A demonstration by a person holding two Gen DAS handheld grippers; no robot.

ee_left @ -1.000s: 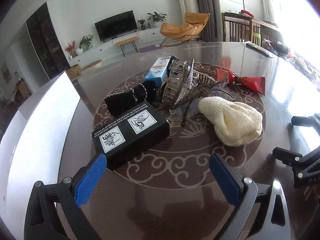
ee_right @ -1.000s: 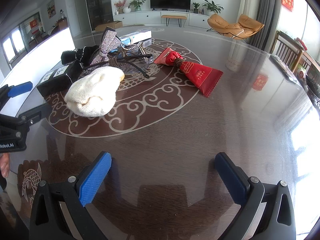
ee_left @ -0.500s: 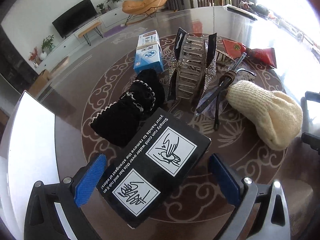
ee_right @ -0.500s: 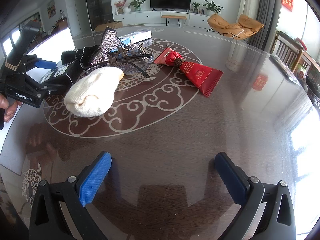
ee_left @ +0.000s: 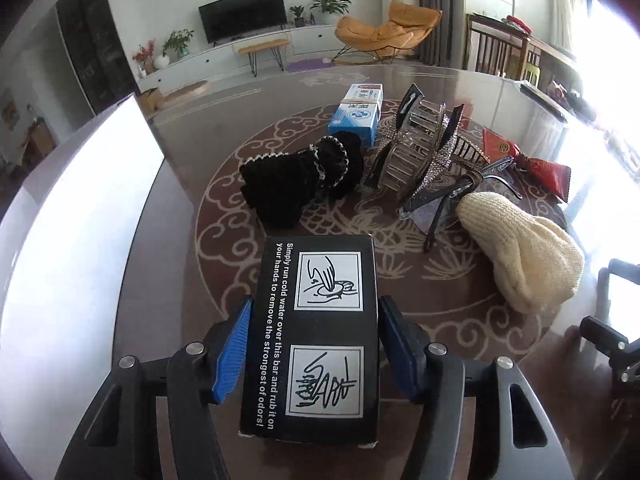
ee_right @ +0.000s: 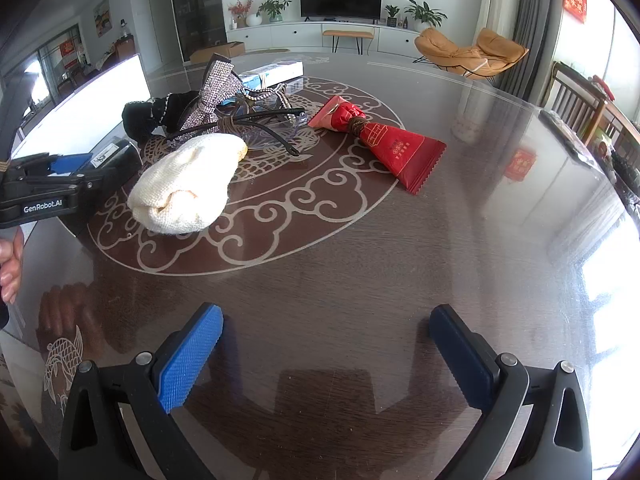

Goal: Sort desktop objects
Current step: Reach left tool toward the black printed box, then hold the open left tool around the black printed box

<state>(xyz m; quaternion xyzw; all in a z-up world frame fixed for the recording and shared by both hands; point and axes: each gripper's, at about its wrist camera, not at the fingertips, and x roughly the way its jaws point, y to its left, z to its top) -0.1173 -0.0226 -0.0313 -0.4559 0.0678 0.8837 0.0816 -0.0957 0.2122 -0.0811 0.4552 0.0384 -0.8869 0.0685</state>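
A black box (ee_left: 320, 320) with white print and two hand-washing pictures lies on the dark patterned table (ee_left: 440, 312). My left gripper (ee_left: 315, 306) is closing: its blue pads (ee_left: 234, 350) sit against the box's two long sides, the box between them. The right wrist view shows that gripper (ee_right: 60, 168) at the far left, on the box (ee_right: 116, 156). My right gripper (ee_right: 326, 320) stands open over bare table with nothing between its fingers.
Beyond the box lie a black trimmed cloth (ee_left: 304, 172), a blue-white carton (ee_left: 358, 114), a rhinestone hair claw (ee_left: 420, 148), dark glasses (ee_left: 452, 200), a cream knitted piece (ee_left: 524, 256) and a red packet (ee_right: 392, 148). A white panel (ee_left: 68, 208) lines the left edge.
My left gripper moved forward to the black box, squared up along it, and its jaws came in from wide open onto the box's sides. The right gripper has not moved.
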